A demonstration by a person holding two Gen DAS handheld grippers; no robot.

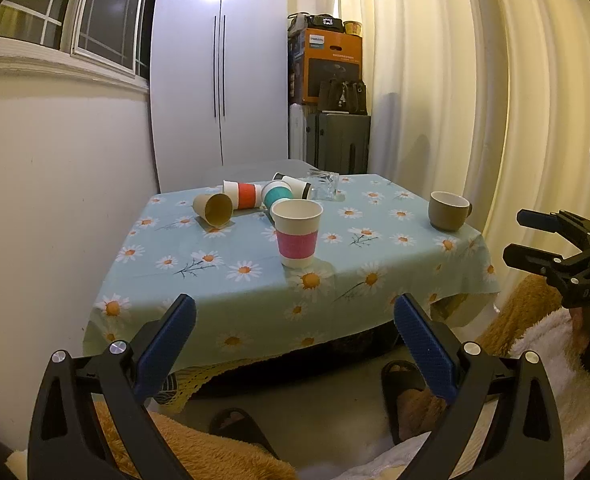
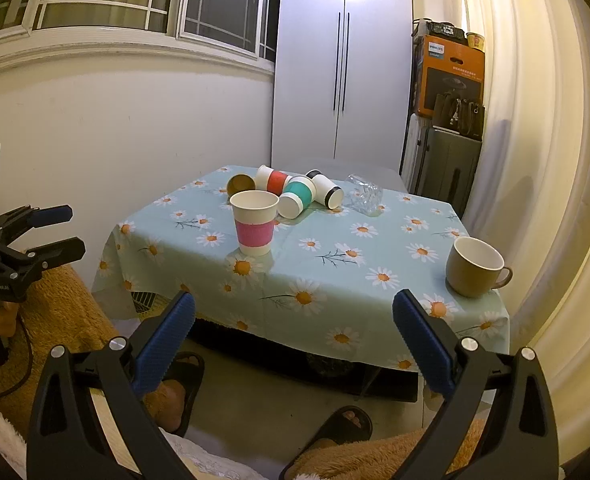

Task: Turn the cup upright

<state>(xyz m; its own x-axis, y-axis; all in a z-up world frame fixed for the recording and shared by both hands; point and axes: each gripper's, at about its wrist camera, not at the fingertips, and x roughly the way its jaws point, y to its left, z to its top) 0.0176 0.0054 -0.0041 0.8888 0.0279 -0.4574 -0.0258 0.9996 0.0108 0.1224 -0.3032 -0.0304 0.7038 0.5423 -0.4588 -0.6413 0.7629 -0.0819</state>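
Note:
A pink-sleeved paper cup (image 1: 297, 234) (image 2: 254, 227) stands upright near the middle of the table. Behind it several paper cups lie on their sides: a plain brown one (image 1: 213, 209) (image 2: 240, 184), a red-sleeved one (image 1: 242, 194) (image 2: 273, 179), a teal-sleeved one (image 1: 275, 195) (image 2: 296, 197) and a black-banded one (image 1: 298, 186) (image 2: 327, 190). A clear glass (image 1: 324, 185) (image 2: 364, 197) lies tipped beside them. My left gripper (image 1: 295, 334) (image 2: 51, 230) and right gripper (image 2: 293, 330) (image 1: 529, 236) are both open and empty, held off the table's near edge.
A brown mug (image 1: 448, 210) (image 2: 475, 266) stands upright at the table's right edge. The table has a daisy-print blue cloth (image 1: 223, 296) (image 2: 375, 312). A white wardrobe (image 1: 219, 72), stacked boxes and a suitcase (image 1: 337, 142) stand behind; curtains hang on the right. Slippered feet are below.

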